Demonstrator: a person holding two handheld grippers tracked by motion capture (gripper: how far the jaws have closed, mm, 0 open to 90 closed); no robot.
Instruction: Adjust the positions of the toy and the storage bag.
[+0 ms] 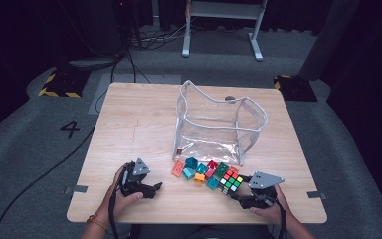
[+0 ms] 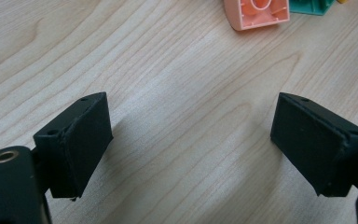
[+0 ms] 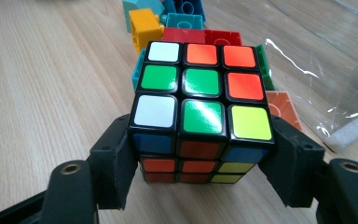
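Bricks (image 1: 199, 170) and pouch (image 1: 219, 124) crowd the cube (image 1: 230, 180).

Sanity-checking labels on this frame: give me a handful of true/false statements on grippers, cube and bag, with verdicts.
1. The right gripper has its jaws around the puzzle cube. True.
2. The left gripper holds a peach block. False: its jaws stand open over bare table; the peach block lies beyond them.
3. The clear bag stands open on the table. True.
4. The cube is inside the bag. False: it sits on the table in front of it, beside the toy blocks.
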